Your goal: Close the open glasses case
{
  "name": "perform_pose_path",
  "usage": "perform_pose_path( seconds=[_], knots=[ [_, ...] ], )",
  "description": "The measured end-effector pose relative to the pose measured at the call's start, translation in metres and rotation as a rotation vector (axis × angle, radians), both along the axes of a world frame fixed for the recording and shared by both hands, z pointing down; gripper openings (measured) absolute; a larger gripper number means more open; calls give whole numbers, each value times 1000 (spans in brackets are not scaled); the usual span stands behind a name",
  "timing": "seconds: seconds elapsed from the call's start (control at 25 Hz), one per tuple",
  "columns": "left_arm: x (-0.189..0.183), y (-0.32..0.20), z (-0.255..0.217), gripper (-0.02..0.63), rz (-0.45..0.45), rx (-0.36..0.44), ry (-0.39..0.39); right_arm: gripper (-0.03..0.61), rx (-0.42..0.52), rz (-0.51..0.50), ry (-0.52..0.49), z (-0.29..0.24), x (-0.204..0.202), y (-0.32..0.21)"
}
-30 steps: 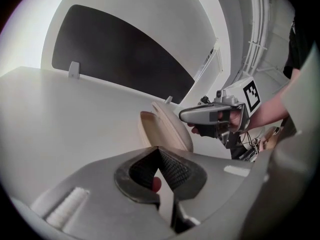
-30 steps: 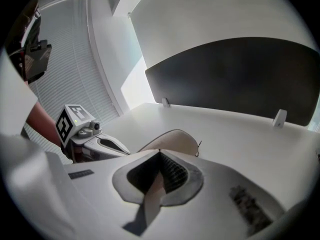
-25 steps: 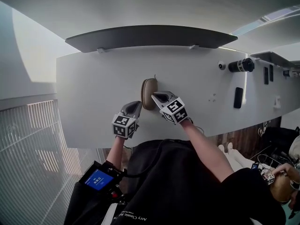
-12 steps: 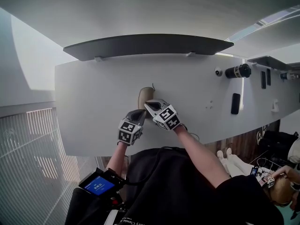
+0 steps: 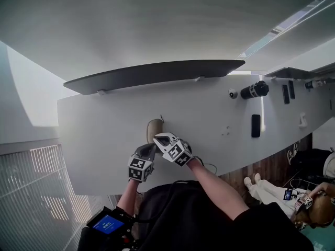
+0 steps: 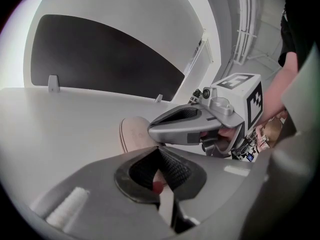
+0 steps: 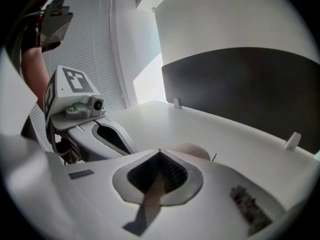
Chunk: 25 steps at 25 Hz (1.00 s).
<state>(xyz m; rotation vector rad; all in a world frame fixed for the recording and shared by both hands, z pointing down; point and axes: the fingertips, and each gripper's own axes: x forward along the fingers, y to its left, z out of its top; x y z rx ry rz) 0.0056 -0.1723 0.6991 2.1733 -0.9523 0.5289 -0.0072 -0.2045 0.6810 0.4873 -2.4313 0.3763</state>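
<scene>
- Jaws of the left gripper (image 6: 159, 150): we see them pressed together at their tips with nothing between them. They point at the glasses case (image 6: 131, 134) from just short of its near end, without touching it.
- Jaws of the right gripper (image 7: 160, 153): they are likewise clenched tip to tip and hold nothing. The tan case shows directly beyond the tips, partly hidden by them. We cannot tell whether the tips rest on the case or hang just above it.
- Position of the case: it lies flat on the white counter (image 5: 99, 119), toward the near edge. In the head view the right gripper is over its near end and the left gripper is just beside that, closer to the person.
- State of the case: in the left gripper view it reads as one low oval shell with a thin seam round its side. We see no raised lid and no exposed interior.
- Progress (our judgement): the lid appears to be down, so the closing is done or nearly done.
- Remaining (our judgement): at most a final press to seat the lid fully, since no view shows whether it has latched. After that the two grippers need only be drawn clear of the case.
</scene>
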Motion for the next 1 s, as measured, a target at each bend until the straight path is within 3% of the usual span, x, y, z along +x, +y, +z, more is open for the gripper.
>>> perform_pose_path(
  seconds=[0.24,0.4,0.56,0.76,1.0],
  knots=[
    [2,-2,-1,6,16,5,-30,5,34,43,-38,-1,2,0],
    [6,0,-7,6,43,-11,-4,5,-62,126,-65,-10,14,-5],
    [-7,7,-44,6,21,101,45,5,-21,197,-174,-51,36,-1],
    [-2,24,-92,6,8,262,80,5,63,285,-172,-79,96,32],
    [-8,64,-101,6,33,350,69,5,94,326,-233,-92,113,79]
  ],
)
